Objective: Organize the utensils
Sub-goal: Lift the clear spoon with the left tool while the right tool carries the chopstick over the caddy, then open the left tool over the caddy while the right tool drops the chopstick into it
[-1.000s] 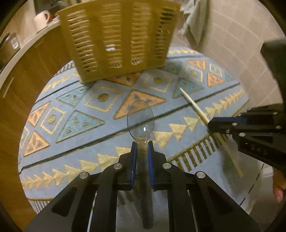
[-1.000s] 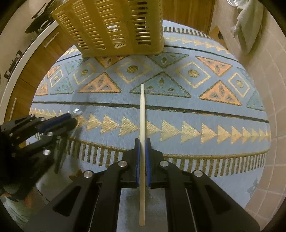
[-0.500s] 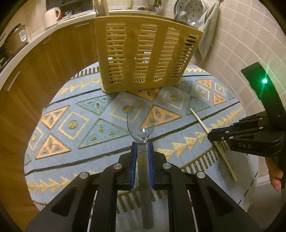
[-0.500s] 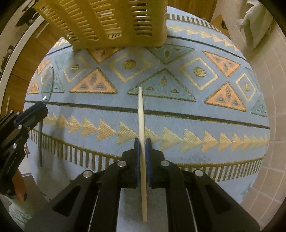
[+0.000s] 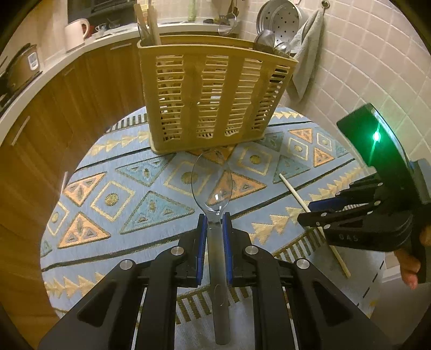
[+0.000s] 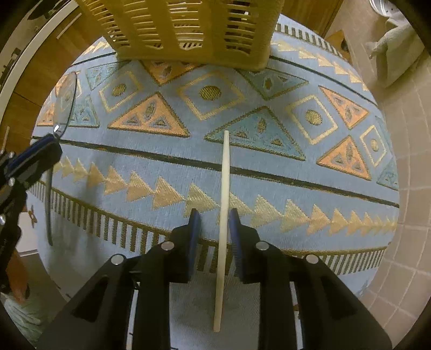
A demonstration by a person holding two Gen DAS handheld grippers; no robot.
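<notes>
My left gripper [image 5: 214,218] is shut on the handle of a clear plastic spoon [image 5: 211,183], whose bowl points at the yellow slotted utensil basket [image 5: 215,91]. The same spoon [image 6: 64,105] and the left gripper [image 6: 45,145] show at the left edge of the right wrist view. My right gripper [image 6: 214,215] points down at the patterned blue tablecloth [image 6: 296,175]. Its jaws are opening, with a pale wooden chopstick [image 6: 225,167] loose between the pads. I cannot tell whether the chopstick rests on the cloth. From the left, the right gripper [image 5: 305,214] straddles the chopstick [image 5: 295,193].
The basket [image 6: 194,27] stands at the cloth's far side and holds several utensils. Behind it are wooden cabinets [image 5: 80,88], a white jug [image 5: 75,33], a steel colander [image 5: 280,18] and a grey towel [image 5: 304,59] on the tiled wall. A hand [image 5: 409,261] holds the right gripper.
The right jaws have parted and no longer clamp the chopstick. The left gripper rose with the spoon, so the basket's top and the counter came into view.
</notes>
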